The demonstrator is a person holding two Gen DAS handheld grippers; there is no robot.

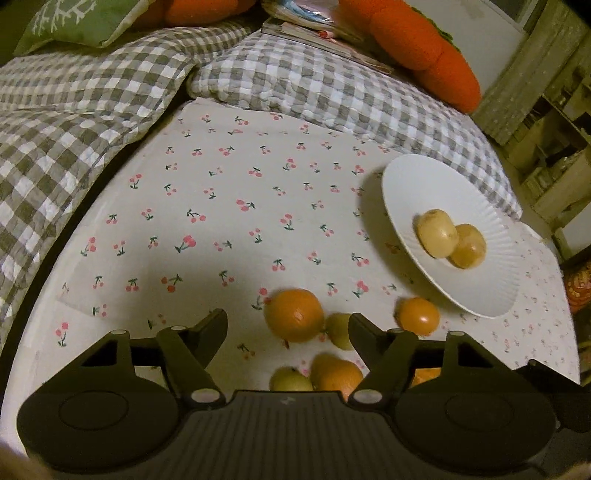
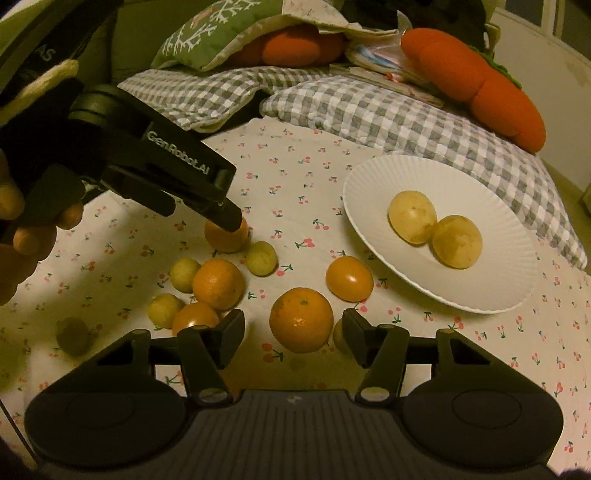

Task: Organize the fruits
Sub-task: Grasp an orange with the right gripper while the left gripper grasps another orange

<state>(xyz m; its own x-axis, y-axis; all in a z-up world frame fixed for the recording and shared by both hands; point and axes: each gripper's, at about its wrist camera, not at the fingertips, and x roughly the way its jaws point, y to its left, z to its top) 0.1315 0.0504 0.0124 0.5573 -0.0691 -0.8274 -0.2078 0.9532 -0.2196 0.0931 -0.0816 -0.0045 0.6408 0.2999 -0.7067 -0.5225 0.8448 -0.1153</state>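
A white ribbed plate (image 2: 369, 184) holds two yellow-brown round fruits (image 2: 412, 216); it also shows in the left wrist view (image 1: 402, 184). Several oranges and small yellow-green fruits lie loose on the cherry-print cloth. My right gripper (image 2: 293, 332) is open, its fingers either side of a large orange (image 2: 301, 319). My left gripper (image 1: 288, 328) is open above another orange (image 1: 294, 314). In the right wrist view the left gripper (image 2: 232, 223) hovers over that far orange (image 2: 225, 240).
A smooth orange fruit (image 2: 349, 278) lies near the plate's edge. Small yellow-green fruits (image 2: 261, 257) sit among the oranges. A checked quilt (image 2: 369, 110), a green cushion (image 2: 218, 33) and carrot plush toys (image 2: 476, 81) lie behind the cloth.
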